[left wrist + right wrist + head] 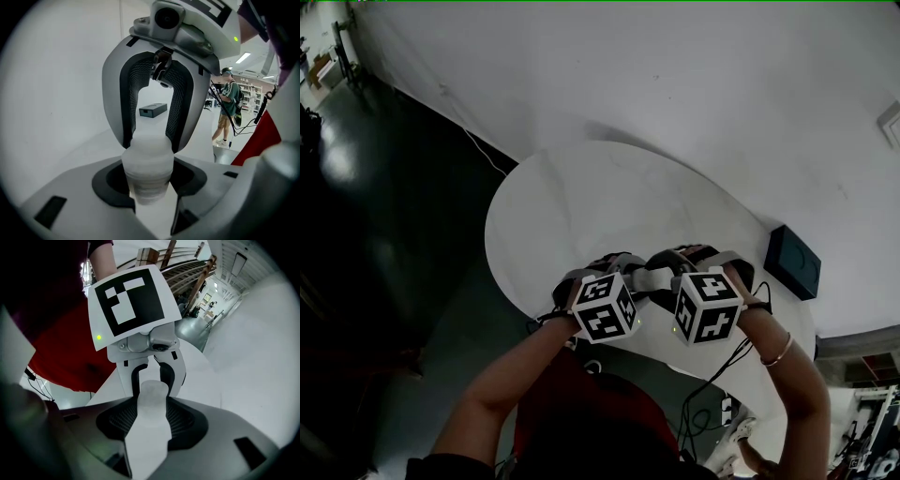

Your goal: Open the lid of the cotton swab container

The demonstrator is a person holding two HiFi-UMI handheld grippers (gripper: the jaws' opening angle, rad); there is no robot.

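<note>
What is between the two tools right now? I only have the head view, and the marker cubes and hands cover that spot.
Observer: The left gripper view shows the left tool closed on the labelled body of a translucent cotton swab container.
Operator: Is the lid off, and where is the other tool on it?
Observer: The lid is on the container, and the right tool is closed on it, one textured pad against each side of its far end.
</note>
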